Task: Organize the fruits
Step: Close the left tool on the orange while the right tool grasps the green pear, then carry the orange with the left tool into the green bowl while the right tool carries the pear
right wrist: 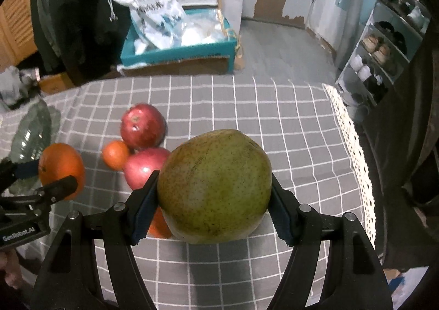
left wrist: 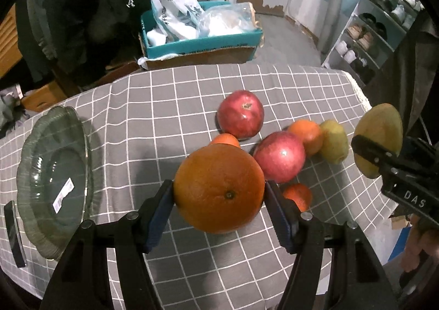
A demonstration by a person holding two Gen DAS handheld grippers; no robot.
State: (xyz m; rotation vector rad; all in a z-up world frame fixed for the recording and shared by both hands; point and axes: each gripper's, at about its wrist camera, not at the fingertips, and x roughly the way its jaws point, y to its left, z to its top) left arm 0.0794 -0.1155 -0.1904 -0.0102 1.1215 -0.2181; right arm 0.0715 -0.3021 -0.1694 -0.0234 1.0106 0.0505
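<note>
My left gripper point(left wrist: 219, 189) is shut on a large orange point(left wrist: 219, 186) and holds it above the checked tablecloth; it also shows in the right wrist view point(right wrist: 61, 170). My right gripper point(right wrist: 215, 189) is shut on a green-yellow pear point(right wrist: 216, 186), seen at the right edge of the left wrist view point(left wrist: 380, 137). On the cloth lie two red apples point(left wrist: 241, 113) point(left wrist: 279, 156), small oranges point(left wrist: 308, 135) point(left wrist: 297, 196) point(left wrist: 225, 140) and a second pear point(left wrist: 334, 141). A glass bowl point(left wrist: 52, 181) stands empty at the left.
The table's point(left wrist: 170, 96) far edge drops to a teal box point(left wrist: 203, 44) of white bags on the floor. A lace-trimmed right table edge point(right wrist: 354, 145) faces a shoe rack point(right wrist: 384, 44). A dark flat object point(left wrist: 15, 233) lies left of the bowl.
</note>
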